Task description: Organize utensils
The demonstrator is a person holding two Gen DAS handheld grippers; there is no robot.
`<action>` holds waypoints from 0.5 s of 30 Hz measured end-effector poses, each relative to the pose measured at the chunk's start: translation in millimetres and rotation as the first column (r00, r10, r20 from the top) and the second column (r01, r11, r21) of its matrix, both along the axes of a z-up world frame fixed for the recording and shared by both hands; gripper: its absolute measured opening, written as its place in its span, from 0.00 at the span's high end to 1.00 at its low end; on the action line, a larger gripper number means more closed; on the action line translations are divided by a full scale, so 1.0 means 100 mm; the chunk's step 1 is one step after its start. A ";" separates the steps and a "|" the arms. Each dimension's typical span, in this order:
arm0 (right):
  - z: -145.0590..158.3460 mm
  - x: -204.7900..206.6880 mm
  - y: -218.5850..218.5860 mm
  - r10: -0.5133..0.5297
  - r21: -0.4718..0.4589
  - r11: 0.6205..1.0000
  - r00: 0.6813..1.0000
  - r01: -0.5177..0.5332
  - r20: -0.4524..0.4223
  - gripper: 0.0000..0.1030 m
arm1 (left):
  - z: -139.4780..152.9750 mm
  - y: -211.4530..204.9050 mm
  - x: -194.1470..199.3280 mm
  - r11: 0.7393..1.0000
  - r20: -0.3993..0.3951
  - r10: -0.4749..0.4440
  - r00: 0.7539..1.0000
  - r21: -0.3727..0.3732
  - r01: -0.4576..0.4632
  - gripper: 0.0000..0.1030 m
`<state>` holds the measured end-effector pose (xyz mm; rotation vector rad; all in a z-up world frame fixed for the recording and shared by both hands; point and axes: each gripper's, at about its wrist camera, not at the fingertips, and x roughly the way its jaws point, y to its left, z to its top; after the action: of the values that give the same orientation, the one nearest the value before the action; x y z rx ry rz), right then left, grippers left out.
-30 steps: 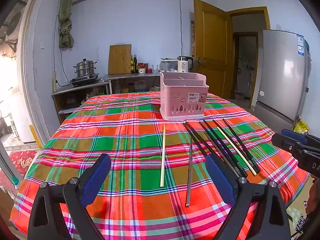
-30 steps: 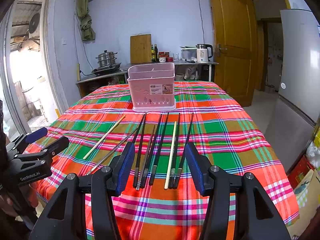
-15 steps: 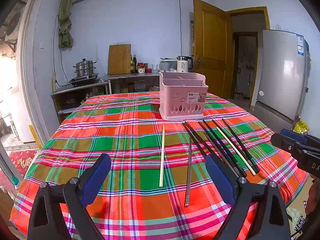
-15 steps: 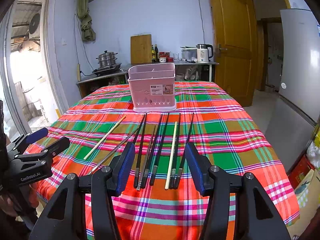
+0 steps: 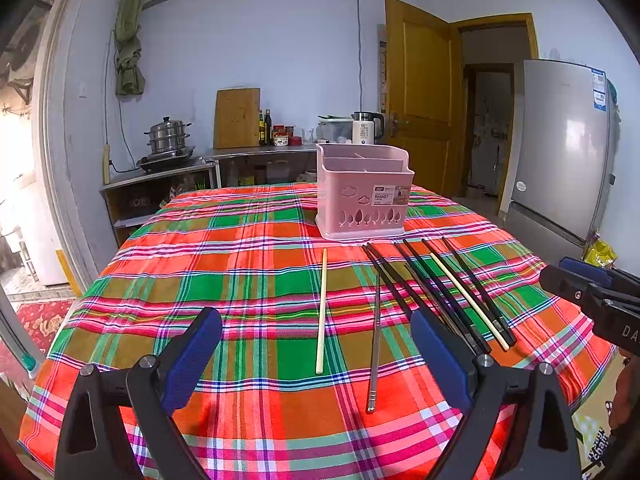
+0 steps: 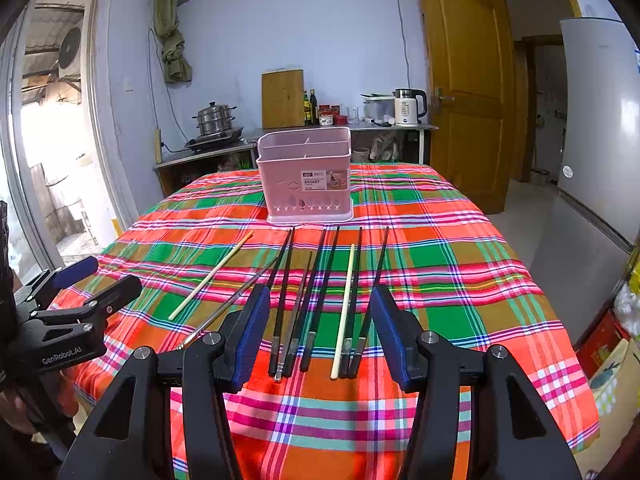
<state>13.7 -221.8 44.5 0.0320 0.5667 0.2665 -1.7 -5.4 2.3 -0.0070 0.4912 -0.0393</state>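
A pink utensil basket (image 5: 362,196) (image 6: 306,180) stands upright on the plaid tablecloth (image 5: 248,280) (image 6: 440,272). In front of it lie several chopsticks: a pale wooden one (image 5: 321,310) (image 6: 210,276) apart at the left, a metal one (image 5: 374,344) (image 6: 234,300) beside it, then a fan of black ones (image 5: 436,296) (image 6: 316,292) with a cream one (image 5: 468,300) (image 6: 345,308) among them. My left gripper (image 5: 316,356) hangs open above the near ends of the wooden and metal sticks, holding nothing. My right gripper (image 6: 320,328) is open over the near ends of the black bundle.
A counter with a steamer pot (image 5: 167,136), cutting board (image 5: 237,118), bottles and a kettle (image 6: 408,107) runs along the far wall. A fridge (image 5: 560,148) and a wooden door (image 6: 464,88) stand to the right. The table's near edge lies just below both grippers.
Both grippers have crept slightly toward the table. The chopsticks and basket have not moved.
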 end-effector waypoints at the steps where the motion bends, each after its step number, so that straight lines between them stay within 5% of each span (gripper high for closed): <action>1: 0.00 0.00 0.00 0.000 0.000 1.000 1.000 0.000 0.000 0.48 | 0.00 0.00 0.00 1.000 0.000 -0.001 1.000 -0.001 0.001 0.07; 15: -0.01 0.00 0.01 0.001 0.001 1.000 1.000 -0.001 -0.001 0.48 | -0.01 -0.01 0.02 1.000 -0.006 -0.005 1.000 0.005 0.005 0.07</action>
<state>13.8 -221.1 43.6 0.0331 0.5677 0.2673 0.1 -6.4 0.8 -0.0011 0.4972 -0.0427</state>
